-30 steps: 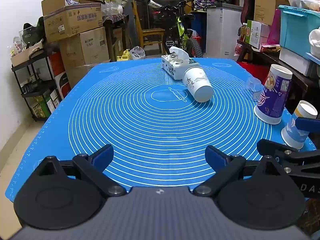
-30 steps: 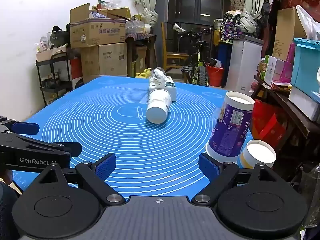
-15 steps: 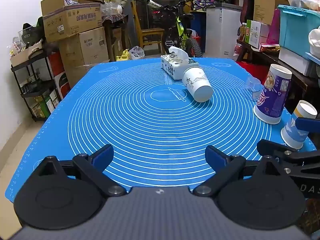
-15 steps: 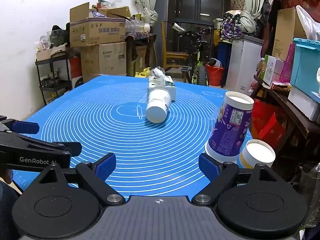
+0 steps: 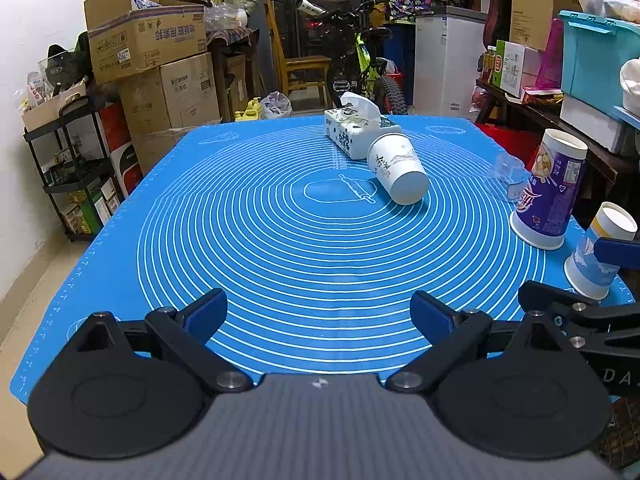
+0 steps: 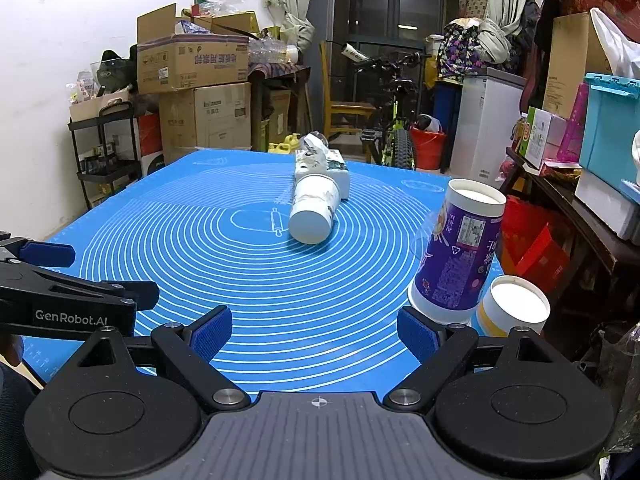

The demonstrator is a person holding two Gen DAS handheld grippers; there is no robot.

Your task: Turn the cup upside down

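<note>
1. Your left gripper (image 5: 318,314) hovers low over the near edge of the blue silicone mat (image 5: 280,248) covering the desk, its fingers wide apart and empty. Keep it clear, or bring it in only to steady things.
2. The white printed paper cup (image 5: 398,174) lies on its side near the mat's middle, its rim end touching the white patterned tissue box (image 5: 352,132) behind it. Its long axis runs roughly front to back, flat closed base pointing toward you and slightly right.
3. I'd judge this the cup to flip: the tall purple printed paper cup (image 6: 460,252) and the short blue-and-yellow paper cup (image 6: 514,306) at the right edge already stand on their mouths.
4. Your right gripper (image 6: 314,334) is also spread open with nothing between the fingers. Reach forward, close across the cup's sides near mid-length, squeeze gently since thin paper likely buckles, then tip it rim-down.
</note>
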